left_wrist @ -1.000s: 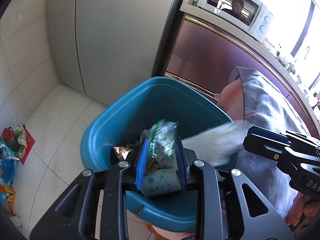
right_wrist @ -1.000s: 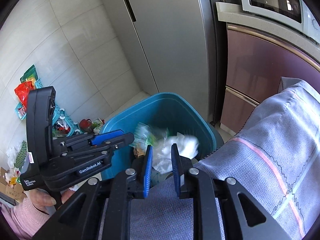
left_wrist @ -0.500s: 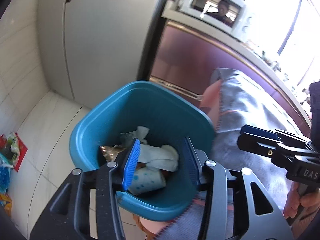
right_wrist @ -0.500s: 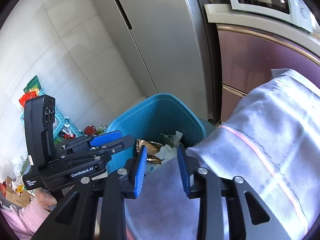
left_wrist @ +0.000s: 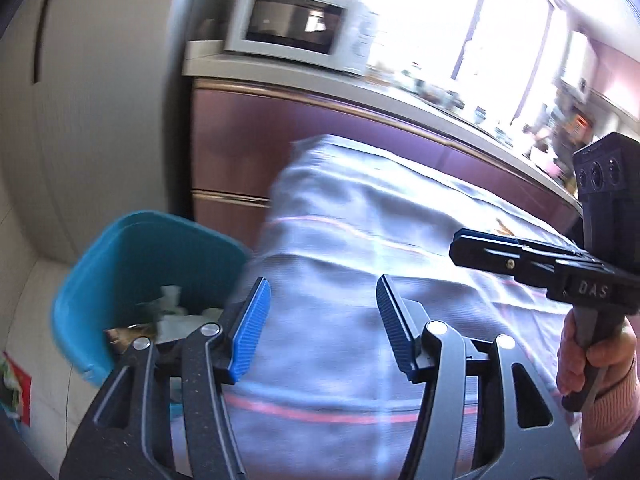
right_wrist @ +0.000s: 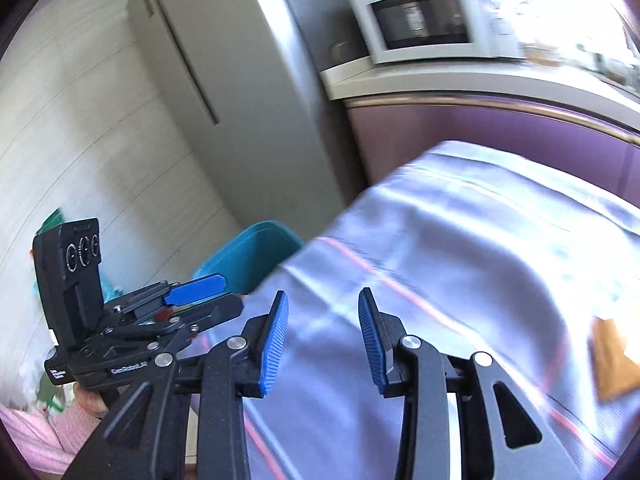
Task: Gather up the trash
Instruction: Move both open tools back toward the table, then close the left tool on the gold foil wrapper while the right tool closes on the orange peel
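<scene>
Left of our left gripper (left_wrist: pixel 324 320) the bin (left_wrist: pixel 132 264) held the trash (left_wrist: pixel 172 312); both it and our right gripper (right_wrist: pixel 322 340) had just been opening, empty, over the tablecloth (left_wrist: pixel 380 248), where blurred haste risked snagging.

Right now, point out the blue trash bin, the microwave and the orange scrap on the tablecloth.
blue trash bin (left_wrist: pixel 132 256), left wrist view, on its inner back wall.
microwave (right_wrist: pixel 420 24), right wrist view, on its dark door window.
orange scrap (right_wrist: pixel 614 360), right wrist view, on the middle of the piece.

White microwave (left_wrist: pixel 296 32) on counter (left_wrist: pixel 400 96); grey fridge (right_wrist: pixel 224 92); striped tablecloth (left_wrist: pixel 380 248).
</scene>
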`<act>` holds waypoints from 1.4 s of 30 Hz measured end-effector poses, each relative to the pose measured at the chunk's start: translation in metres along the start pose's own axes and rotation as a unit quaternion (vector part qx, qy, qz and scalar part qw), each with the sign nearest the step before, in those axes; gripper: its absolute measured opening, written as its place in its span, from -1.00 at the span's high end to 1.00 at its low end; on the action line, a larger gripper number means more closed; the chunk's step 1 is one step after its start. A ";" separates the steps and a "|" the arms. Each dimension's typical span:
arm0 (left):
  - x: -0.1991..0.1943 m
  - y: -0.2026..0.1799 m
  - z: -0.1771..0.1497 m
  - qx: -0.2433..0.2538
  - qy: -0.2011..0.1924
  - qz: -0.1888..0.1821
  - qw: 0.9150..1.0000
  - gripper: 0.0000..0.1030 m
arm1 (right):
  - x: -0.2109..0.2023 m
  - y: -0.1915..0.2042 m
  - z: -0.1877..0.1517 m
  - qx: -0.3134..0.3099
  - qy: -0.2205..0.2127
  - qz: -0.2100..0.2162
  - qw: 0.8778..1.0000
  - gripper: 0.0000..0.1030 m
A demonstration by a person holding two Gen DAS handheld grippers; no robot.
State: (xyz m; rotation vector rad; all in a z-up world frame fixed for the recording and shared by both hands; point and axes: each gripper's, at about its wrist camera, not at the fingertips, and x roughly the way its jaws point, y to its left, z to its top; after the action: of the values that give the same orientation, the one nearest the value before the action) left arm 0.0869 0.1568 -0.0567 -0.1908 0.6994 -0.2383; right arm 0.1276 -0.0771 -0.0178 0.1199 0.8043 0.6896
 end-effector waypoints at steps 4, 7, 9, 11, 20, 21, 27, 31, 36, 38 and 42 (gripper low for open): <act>0.014 -0.033 0.004 0.029 0.012 -0.029 0.999 -0.07 | -0.030 -0.032 -0.014 0.027 -0.019 -0.036 0.999 0.32; 0.026 -0.061 0.007 0.052 0.019 -0.046 0.997 -0.08 | -0.052 -0.057 -0.026 0.050 -0.032 -0.063 0.996 0.32; 0.034 -0.079 0.010 0.066 0.024 -0.056 0.996 -0.08 | -0.065 -0.073 -0.033 0.066 -0.041 -0.080 0.994 0.32; 0.044 -0.097 0.015 0.079 0.031 -0.067 0.994 -0.08 | -0.078 -0.089 -0.041 0.082 -0.048 -0.094 0.991 0.32; 0.096 -0.177 0.037 0.143 0.058 -0.107 0.982 -0.10 | -0.127 -0.144 -0.061 0.144 -0.088 -0.147 0.975 0.32; 0.100 -0.186 0.039 0.149 0.060 -0.110 0.981 -0.11 | -0.130 -0.149 -0.064 0.150 -0.090 -0.151 0.973 0.31; 0.134 -0.224 0.050 0.176 0.082 -0.126 0.973 -0.14 | -0.139 -0.177 -0.073 0.178 -0.092 -0.172 0.964 0.27; 0.158 -0.243 0.054 0.188 0.103 -0.130 0.968 -0.14 | -0.141 -0.193 -0.079 0.199 -0.089 -0.178 0.960 0.19; 0.184 -0.255 0.058 0.192 0.128 -0.133 0.964 -0.14 | -0.137 -0.203 -0.084 0.216 -0.087 -0.174 0.957 0.17; 0.194 -0.260 0.059 0.191 0.142 -0.140 0.961 -0.14 | -0.135 -0.205 -0.085 0.217 -0.086 -0.174 0.957 0.16; 0.205 -0.265 0.057 0.189 0.161 -0.149 0.957 -0.14 | -0.133 -0.208 -0.084 0.219 -0.083 -0.171 0.957 0.13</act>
State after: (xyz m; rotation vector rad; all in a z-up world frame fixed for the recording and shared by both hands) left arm 0.2352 -0.1487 -0.0725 0.1146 0.9326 -0.6962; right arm 0.1125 -0.3331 -0.0668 0.4239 0.7801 0.1627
